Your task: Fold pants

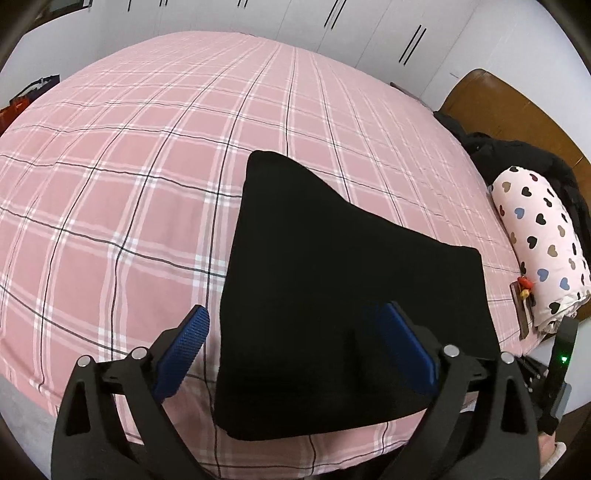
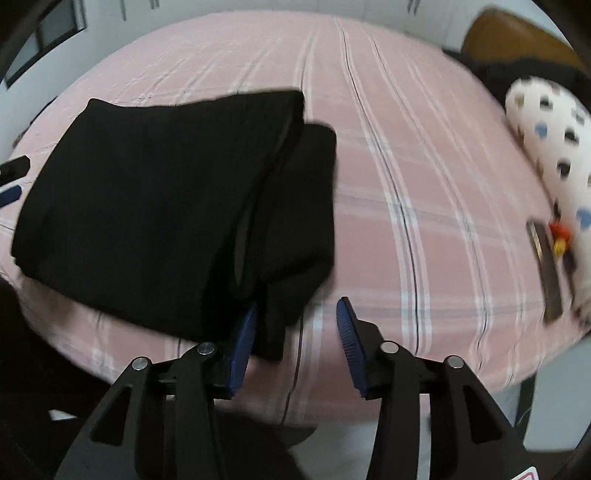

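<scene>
The black pants lie folded into a compact stack on the pink plaid bed. In the right wrist view the pants show layered folded edges on their right side. My left gripper is open above the near edge of the pants, its blue pads either side, holding nothing. My right gripper is open just off the near right corner of the stack, its left fingertip close to the fabric edge. The right wrist view is motion-blurred.
A white heart-print pillow roll lies at the bed's right end beside dark clothing and a wooden headboard. A small flat item with a red charm lies near the pillow. White wardrobes stand behind the bed.
</scene>
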A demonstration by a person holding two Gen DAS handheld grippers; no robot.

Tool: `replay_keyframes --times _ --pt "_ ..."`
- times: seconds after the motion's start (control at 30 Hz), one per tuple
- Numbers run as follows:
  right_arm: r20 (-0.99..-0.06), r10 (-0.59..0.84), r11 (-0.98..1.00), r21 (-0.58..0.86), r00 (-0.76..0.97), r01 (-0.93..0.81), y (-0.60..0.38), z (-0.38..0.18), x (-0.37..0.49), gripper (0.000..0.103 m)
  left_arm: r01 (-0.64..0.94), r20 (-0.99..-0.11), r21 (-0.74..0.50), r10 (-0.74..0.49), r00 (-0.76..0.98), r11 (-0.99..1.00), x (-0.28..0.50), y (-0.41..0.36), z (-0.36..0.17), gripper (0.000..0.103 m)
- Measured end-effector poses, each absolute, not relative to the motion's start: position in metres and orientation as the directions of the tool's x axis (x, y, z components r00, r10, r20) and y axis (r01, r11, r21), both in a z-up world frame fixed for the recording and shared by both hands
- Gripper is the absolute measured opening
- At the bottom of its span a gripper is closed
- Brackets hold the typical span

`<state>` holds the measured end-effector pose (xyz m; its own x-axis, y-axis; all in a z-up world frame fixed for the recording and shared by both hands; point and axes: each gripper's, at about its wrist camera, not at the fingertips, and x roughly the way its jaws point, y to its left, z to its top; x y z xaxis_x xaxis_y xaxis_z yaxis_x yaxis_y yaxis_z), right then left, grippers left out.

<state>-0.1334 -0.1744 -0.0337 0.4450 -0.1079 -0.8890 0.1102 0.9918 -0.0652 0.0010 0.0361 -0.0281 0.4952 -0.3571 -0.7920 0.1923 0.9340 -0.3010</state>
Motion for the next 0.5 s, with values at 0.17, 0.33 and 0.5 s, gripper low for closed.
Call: replay_keyframes --times 0.17,0.33,0.5 --pt "-0.862 -0.114 0.990 -0.055 0.494 0.132 -0.187 -0.030 -0.149 0.007 0.196 -0.803 -0.275 -0.337 0.490 0.941 0.000 0.033 -0.030 0.092" --pt "-0.859 -0.038 0.945 0.134 0.511 0.297 -0.238 -0.027 -0.201 0.005 0.191 -0.800 -0.298 -0.353 0.484 0.935 0.003 0.033 -0.032 0.092" --pt "-0.807 0.100 0.962 0.228 0.582 0.150 -0.224 -0.010 -0.204 0.008 0.220 -0.812 -0.267 -0.342 0.473 0.938 0.001 0.024 -0.034 0.092"
